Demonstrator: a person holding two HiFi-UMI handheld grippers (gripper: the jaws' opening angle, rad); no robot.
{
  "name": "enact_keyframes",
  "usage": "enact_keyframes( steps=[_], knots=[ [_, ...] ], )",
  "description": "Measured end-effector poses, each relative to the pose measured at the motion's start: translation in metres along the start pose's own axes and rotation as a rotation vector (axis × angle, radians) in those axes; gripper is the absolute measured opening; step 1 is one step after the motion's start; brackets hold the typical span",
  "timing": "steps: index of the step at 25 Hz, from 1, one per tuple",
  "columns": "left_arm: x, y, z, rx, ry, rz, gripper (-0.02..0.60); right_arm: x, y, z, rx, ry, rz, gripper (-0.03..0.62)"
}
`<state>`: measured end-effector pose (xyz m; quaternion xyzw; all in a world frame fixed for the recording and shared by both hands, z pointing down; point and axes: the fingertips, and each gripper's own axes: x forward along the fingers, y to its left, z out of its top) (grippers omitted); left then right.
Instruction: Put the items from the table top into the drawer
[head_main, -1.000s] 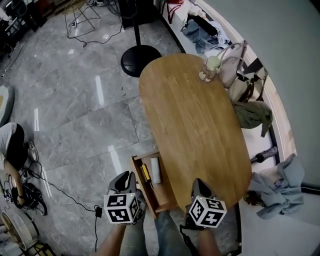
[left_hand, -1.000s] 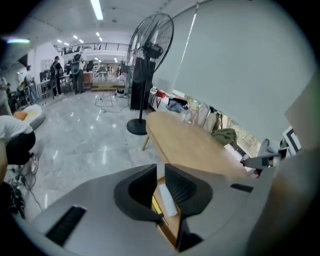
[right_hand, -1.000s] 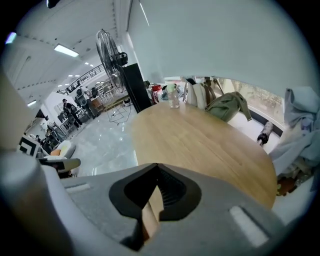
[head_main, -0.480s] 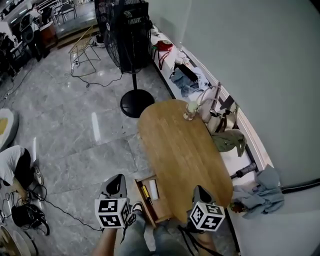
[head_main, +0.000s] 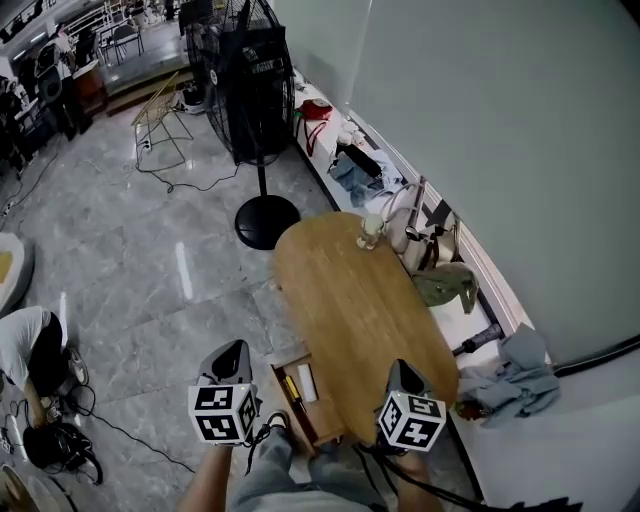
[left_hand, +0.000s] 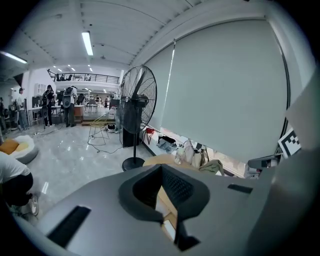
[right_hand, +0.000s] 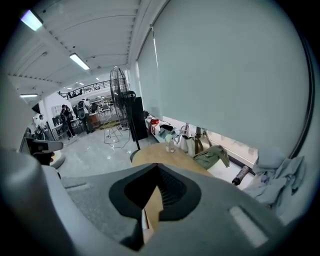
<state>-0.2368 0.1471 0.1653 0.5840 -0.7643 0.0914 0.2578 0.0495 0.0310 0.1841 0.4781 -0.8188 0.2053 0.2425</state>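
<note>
The oval wooden table (head_main: 365, 310) stands far below me, bare except for a clear bottle (head_main: 371, 231) at its far end. Under its near left edge the drawer (head_main: 318, 412) is pulled out, and a yellow-handled screwdriver (head_main: 291, 386) and a white item (head_main: 307, 381) lie in it. My left gripper (head_main: 230, 354) hangs high over the floor left of the drawer, shut and holding nothing. My right gripper (head_main: 403, 374) is over the table's near end, shut and holding nothing too. In the right gripper view the bottle (right_hand: 170, 143) shows beyond the closed jaws.
A tall standing fan (head_main: 250, 70) on a round base (head_main: 266, 222) stands beyond the table's far end. Bags and clothes (head_main: 440, 275) lie along the wall ledge on the right. A person (head_main: 25, 345) crouches at the left among cables on the grey floor.
Both grippers and my view have risen well above the table, which now looks smaller and farther off. The fan and more of the room have come into view.
</note>
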Motion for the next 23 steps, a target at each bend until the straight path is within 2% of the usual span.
enact_keyframes(
  steps=[8,23],
  knots=[
    [-0.006,0.013,0.012,0.01,-0.011,0.013,0.005,-0.007,0.002,0.008,-0.009,-0.012,-0.015,0.005],
    [-0.007,0.004,0.015,0.037,-0.015,0.01,0.005,-0.014,-0.009,0.012,0.019,-0.031,-0.027,0.005]
  ],
)
